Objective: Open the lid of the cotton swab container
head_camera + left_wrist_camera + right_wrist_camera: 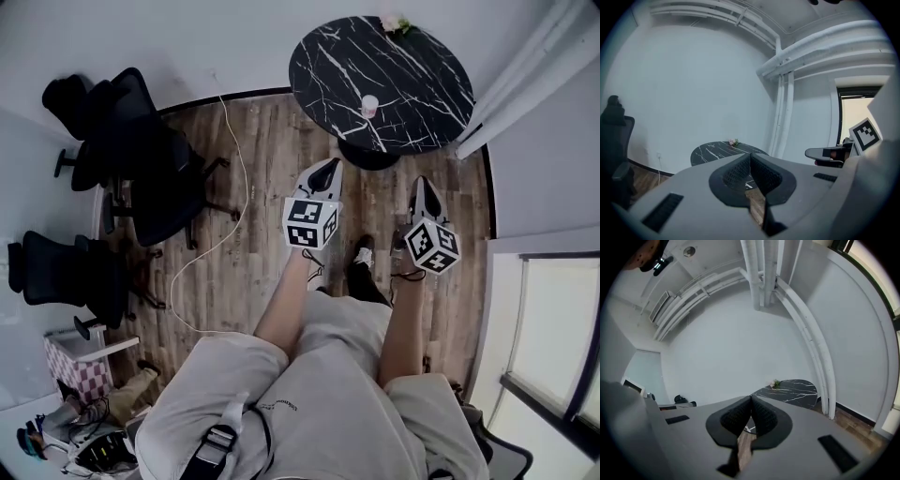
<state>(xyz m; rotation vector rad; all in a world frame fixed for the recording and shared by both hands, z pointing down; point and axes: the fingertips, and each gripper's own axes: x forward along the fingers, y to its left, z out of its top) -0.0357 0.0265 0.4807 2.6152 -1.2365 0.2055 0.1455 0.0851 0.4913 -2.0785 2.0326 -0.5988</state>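
Note:
A small white and pink cotton swab container (369,106) stands on the round black marble table (412,94), near its front edge. Both grippers are held in the air over the wood floor, short of the table and pointing toward it. My left gripper (329,167) is shut with nothing in it; in its own view the jaws (750,155) meet in front of the table (710,151). My right gripper (424,182) is also shut and empty (751,399), with the table (794,391) beyond it. The container is hidden in both gripper views.
A small flower sprig (394,23) lies at the table's far edge. Black office chairs (127,150) stand at the left, and a white cable (239,178) trails over the floor. White pipes and a wall (525,75) rise right of the table, with a window (553,337) at the right.

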